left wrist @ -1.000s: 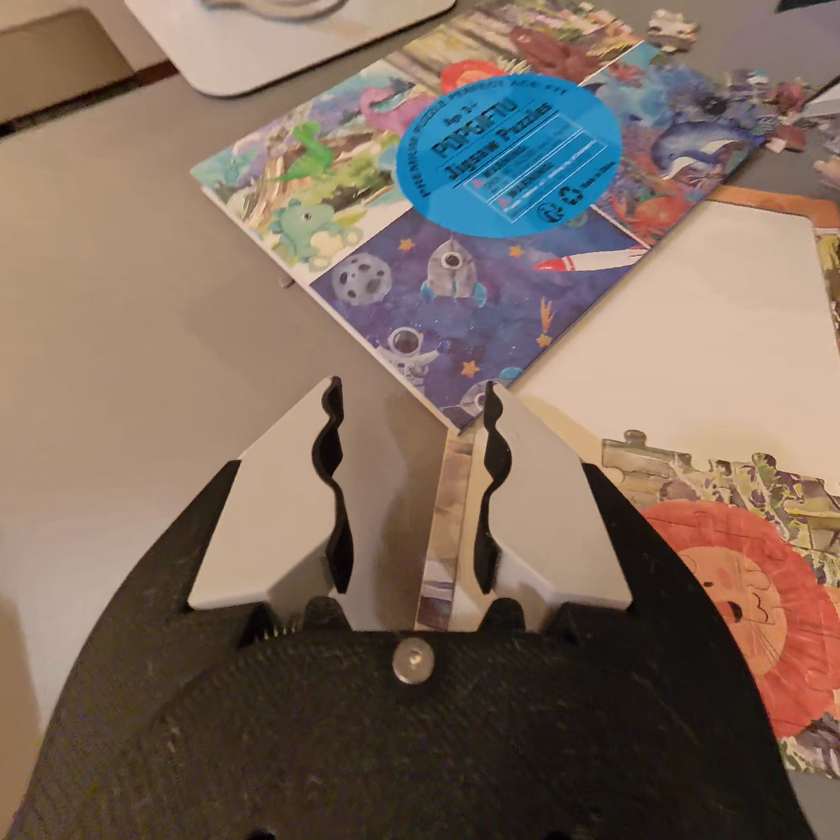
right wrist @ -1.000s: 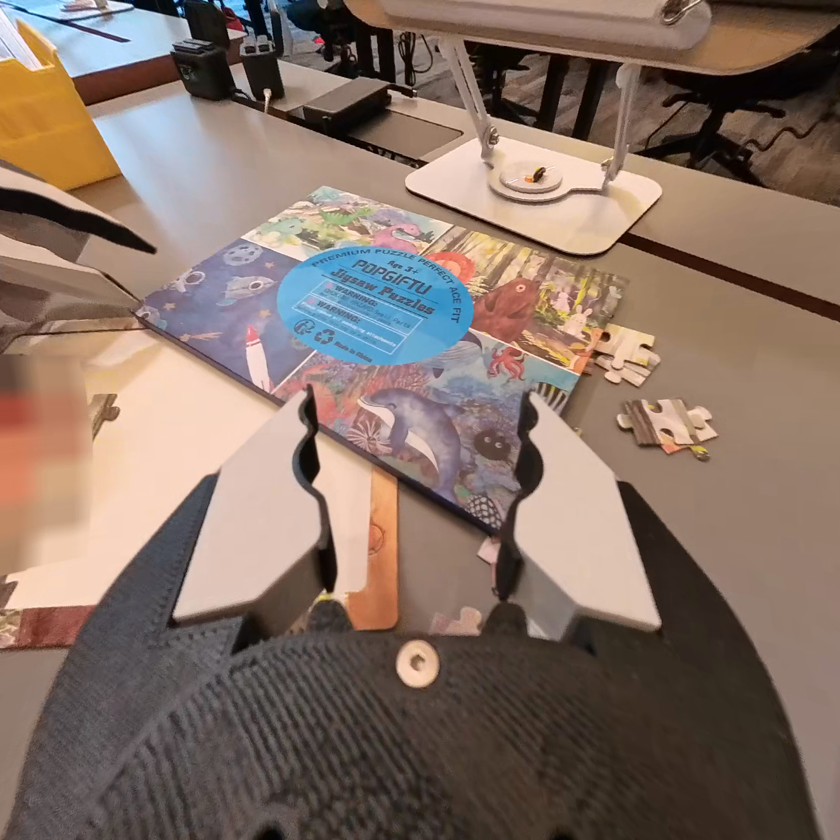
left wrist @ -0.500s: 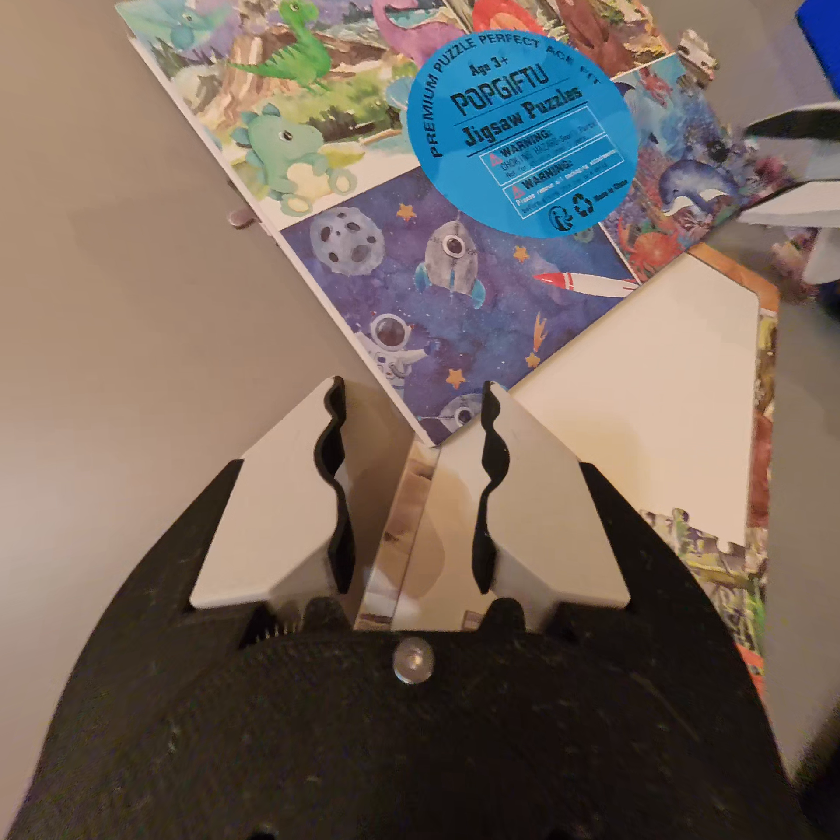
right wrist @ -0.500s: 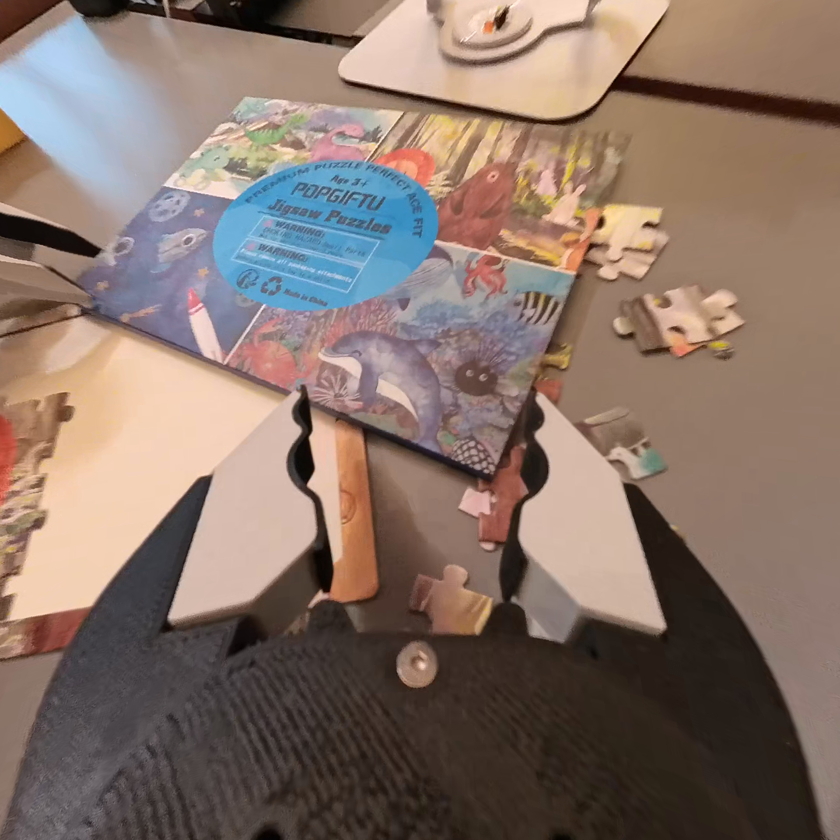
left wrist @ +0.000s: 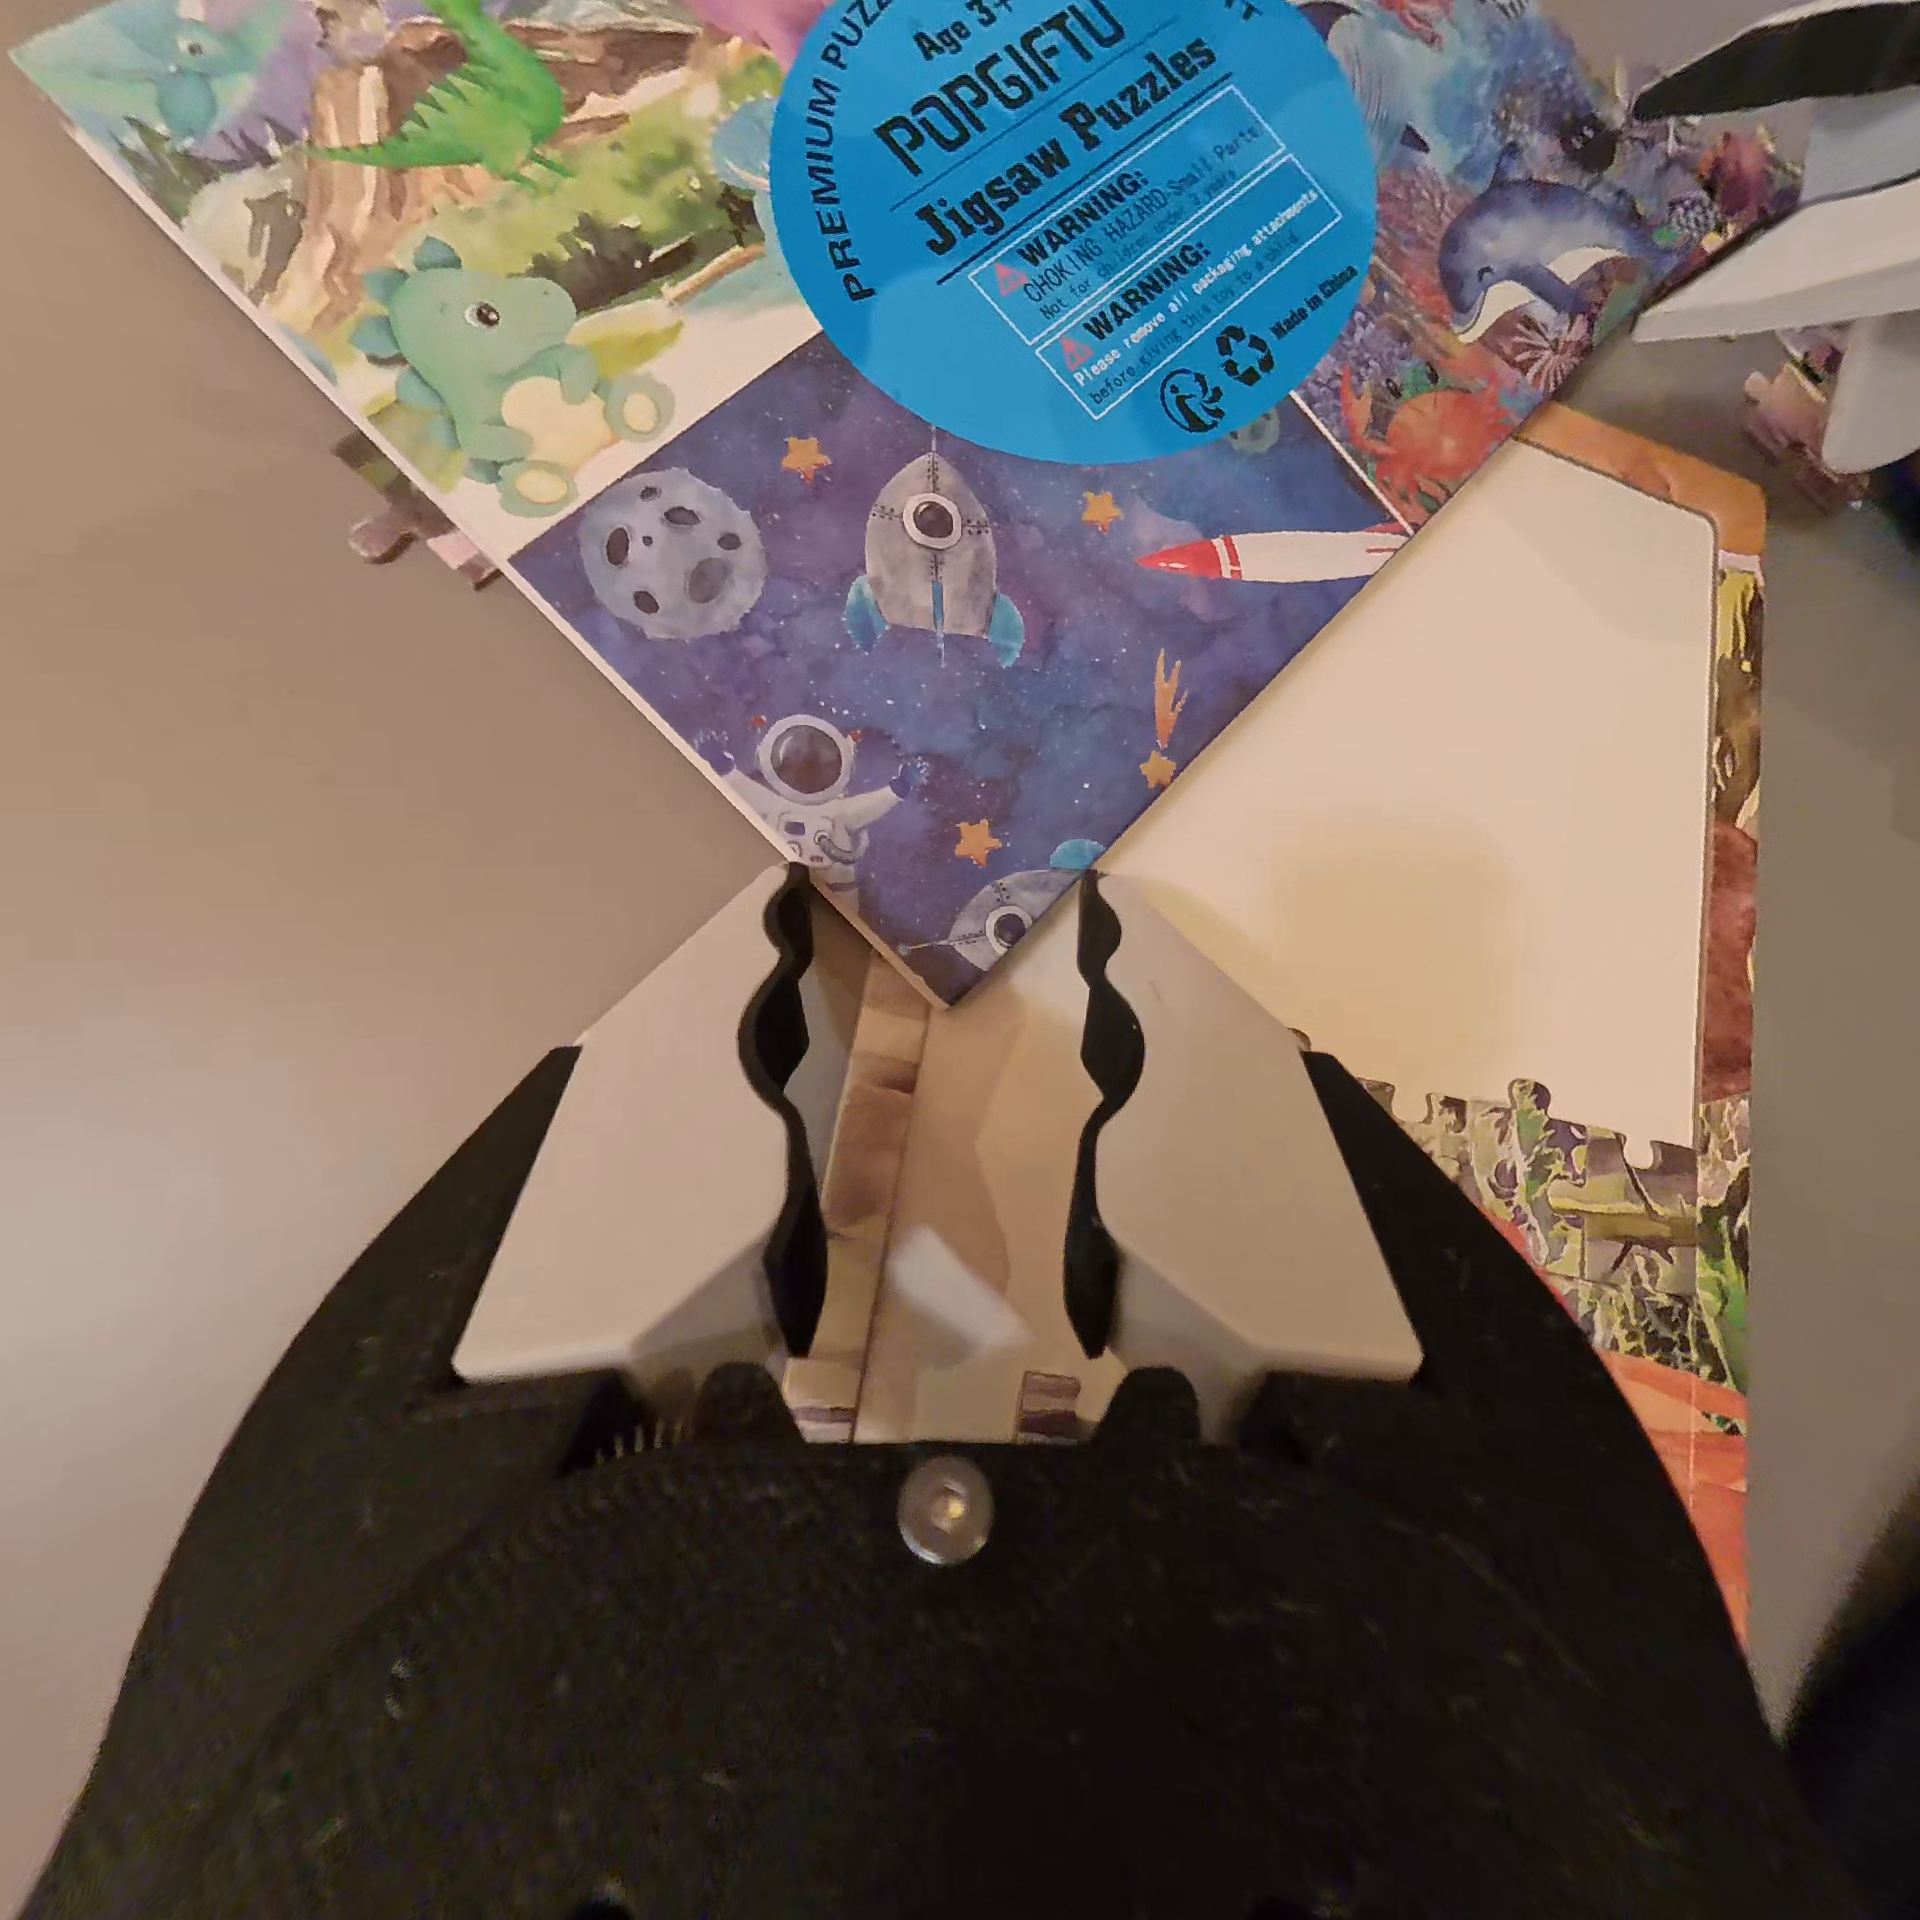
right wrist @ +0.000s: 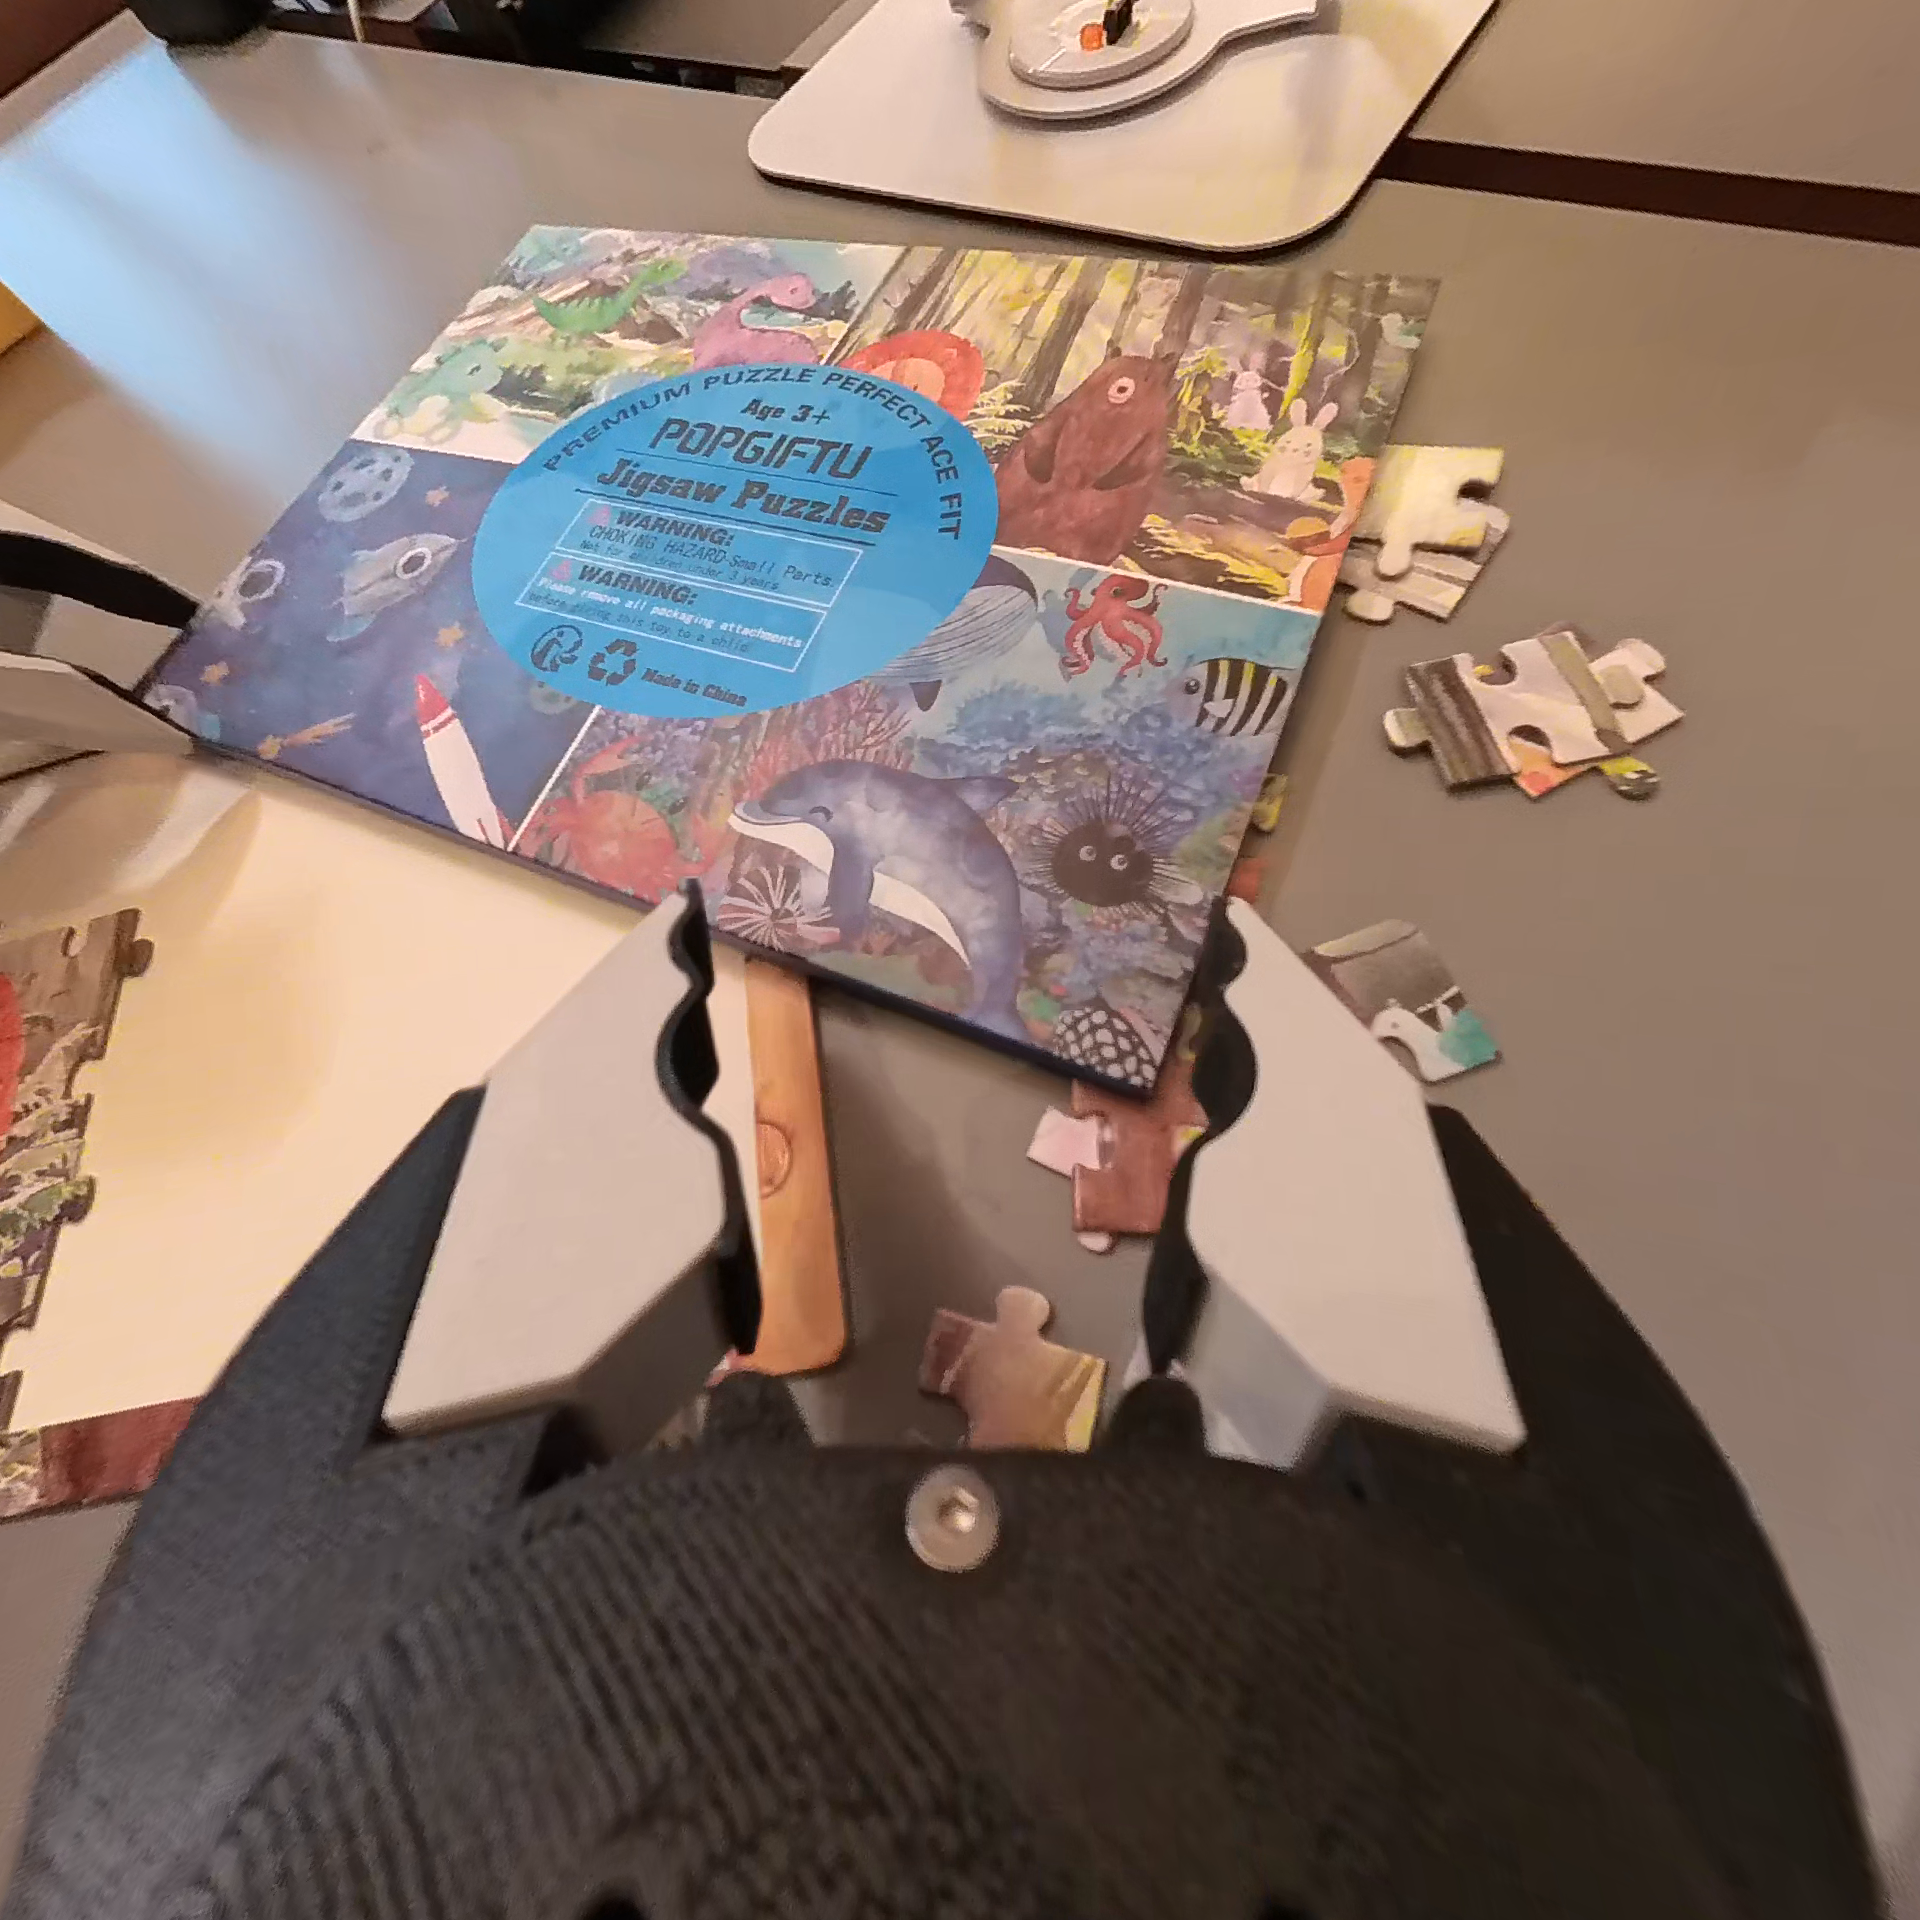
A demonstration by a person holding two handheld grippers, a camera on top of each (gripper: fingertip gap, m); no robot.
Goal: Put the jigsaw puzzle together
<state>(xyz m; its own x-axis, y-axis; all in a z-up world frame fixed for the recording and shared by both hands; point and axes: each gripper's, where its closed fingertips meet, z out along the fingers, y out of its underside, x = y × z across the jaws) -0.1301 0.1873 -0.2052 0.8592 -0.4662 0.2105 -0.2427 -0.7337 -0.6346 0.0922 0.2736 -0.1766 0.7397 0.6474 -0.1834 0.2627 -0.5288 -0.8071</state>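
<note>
Now, the grey tabletop (right wrist: 1662, 1039) carries everything: biggest is the illustrated puzzle box (right wrist: 831, 623) with its round blue sticker, lying flat, one corner overlapping the puzzle tray (left wrist: 1403, 831) beside it. That tray is mostly bare cream board — only a patch of assembled picture (left wrist: 1558, 1195) sits along its near edge, so by my reckoning the job is at an early stage. Loose pieces lie scattered by the box's right edge, a few tucked partly under it. The left tongs (left wrist: 935, 1039) hang spread over the tray's corner, pinching nothing. The right tongs (right wrist: 956, 1039) are spread too, empty, low over the tabletop with a brown-and-yellow loose piece (right wrist: 1013, 1371) lying between the fingers near their base. Picking looks like the step in hand — the next move calls for drawing back so the tips straddle that flat piece, then closing on its thin edges, which won't offer much to grip.
</note>
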